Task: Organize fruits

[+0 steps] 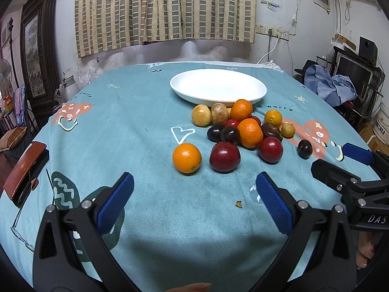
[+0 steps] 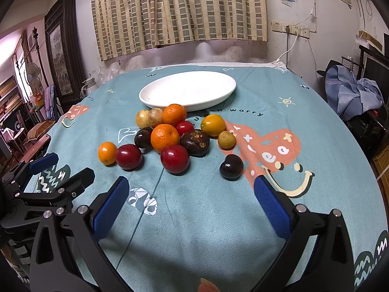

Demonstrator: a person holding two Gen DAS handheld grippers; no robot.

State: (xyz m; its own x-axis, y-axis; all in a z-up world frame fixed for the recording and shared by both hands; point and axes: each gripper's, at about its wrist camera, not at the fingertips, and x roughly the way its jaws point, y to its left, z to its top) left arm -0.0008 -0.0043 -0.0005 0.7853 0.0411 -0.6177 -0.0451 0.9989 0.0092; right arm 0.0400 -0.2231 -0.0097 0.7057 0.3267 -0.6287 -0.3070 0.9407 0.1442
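Note:
A pile of fruit [image 1: 243, 126] lies on the teal tablecloth in front of an empty white oval plate [image 1: 218, 86]; both also show in the right wrist view, the pile [image 2: 170, 133] and the plate [image 2: 187, 88]. It holds oranges, red plums, dark plums, tan round fruits and a mangosteen [image 2: 195, 142]. A small orange [image 1: 186, 157] and a red plum [image 1: 225, 157] lie nearest my left gripper [image 1: 194, 199], which is open and empty. A dark plum [image 2: 231, 166] lies apart, just ahead of my right gripper [image 2: 192, 202], also open and empty.
A red-brown case [image 1: 24, 170] lies at the table's left edge. Checked curtains and a wall stand behind the table. A chair with blue clothes [image 1: 330, 85] is to the right. A framed picture [image 1: 36, 56] stands to the left.

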